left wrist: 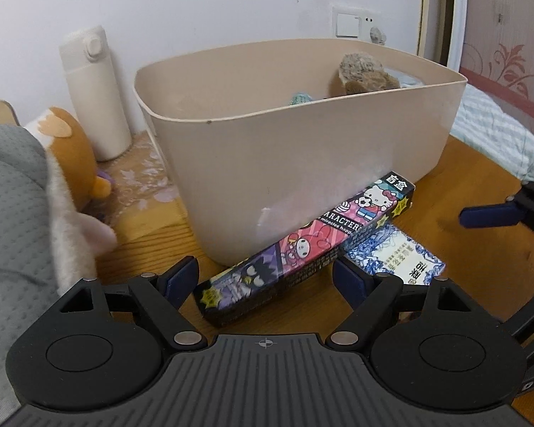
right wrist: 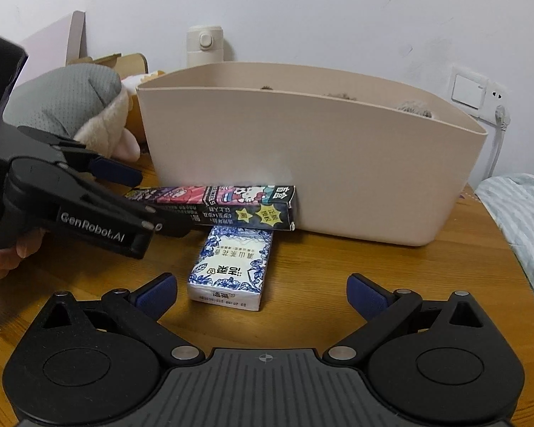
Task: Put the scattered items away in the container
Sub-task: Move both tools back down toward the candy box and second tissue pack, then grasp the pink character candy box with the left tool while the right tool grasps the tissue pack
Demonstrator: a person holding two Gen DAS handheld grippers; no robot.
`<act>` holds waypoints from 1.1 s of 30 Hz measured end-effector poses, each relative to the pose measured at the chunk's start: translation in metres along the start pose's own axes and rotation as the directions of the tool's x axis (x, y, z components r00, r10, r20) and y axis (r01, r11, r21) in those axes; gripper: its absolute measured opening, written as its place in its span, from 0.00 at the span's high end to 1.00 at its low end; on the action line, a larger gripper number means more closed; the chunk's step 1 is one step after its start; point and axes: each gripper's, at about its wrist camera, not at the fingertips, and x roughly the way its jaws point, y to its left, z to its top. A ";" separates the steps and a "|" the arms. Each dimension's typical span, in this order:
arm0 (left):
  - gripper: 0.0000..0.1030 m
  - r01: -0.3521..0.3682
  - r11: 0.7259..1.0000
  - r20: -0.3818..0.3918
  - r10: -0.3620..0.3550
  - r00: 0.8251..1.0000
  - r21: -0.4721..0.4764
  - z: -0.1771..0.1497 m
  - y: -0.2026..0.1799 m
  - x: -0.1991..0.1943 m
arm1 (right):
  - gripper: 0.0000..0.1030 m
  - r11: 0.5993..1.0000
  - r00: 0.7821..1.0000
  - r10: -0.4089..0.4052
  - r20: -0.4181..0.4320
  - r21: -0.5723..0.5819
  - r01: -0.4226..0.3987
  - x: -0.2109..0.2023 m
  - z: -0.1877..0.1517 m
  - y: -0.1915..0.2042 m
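On the far left of the wooden table lay a soft toy in a gray hood. Next came the left claw. Its jaws stood wide open and held nothing. The long cartoon box lay right in front of it, with one end poking in between the two open fingers. The box lay flat, close against the front wall of the beige bin, perhaps touching it. Its long side ran along that wall, from left to right.

A bit more to the right lay the small blue and white packet. One end sat just beside the long box, maybe tucked under it. Its long side pointed back at the right claw. That claw was open wide too, and empty.

So the left claw was nearer the long box, and the right claw was nearer the packet. The bin was just behind both and already had some fuzzy things in it.
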 end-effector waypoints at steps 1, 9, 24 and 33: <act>0.19 0.011 1.000 -0.007 -0.011 1.000 -0.009 0.001 0.001 0.003 | 0.00 1.000 1.000 0.000 -0.003 -0.001 0.000 0.002 0.000 0.000; 0.19 0.057 0.998 -0.046 -0.057 0.997 -0.021 -0.003 -0.002 0.012 | 0.00 0.999 0.999 -0.032 -0.020 0.005 0.032 0.015 0.000 -0.002; 0.45 0.095 0.995 -0.039 -0.094 0.995 0.015 -0.006 -0.015 0.003 | 0.17 0.999 1.000 -0.017 0.000 -0.031 0.017 0.018 -0.002 -0.017; 0.64 0.131 0.991 -0.035 -0.130 0.991 0.030 -0.006 -0.027 -0.006 | 0.56 0.993 0.996 0.084 -0.006 -0.081 -0.084 0.006 -0.006 -0.009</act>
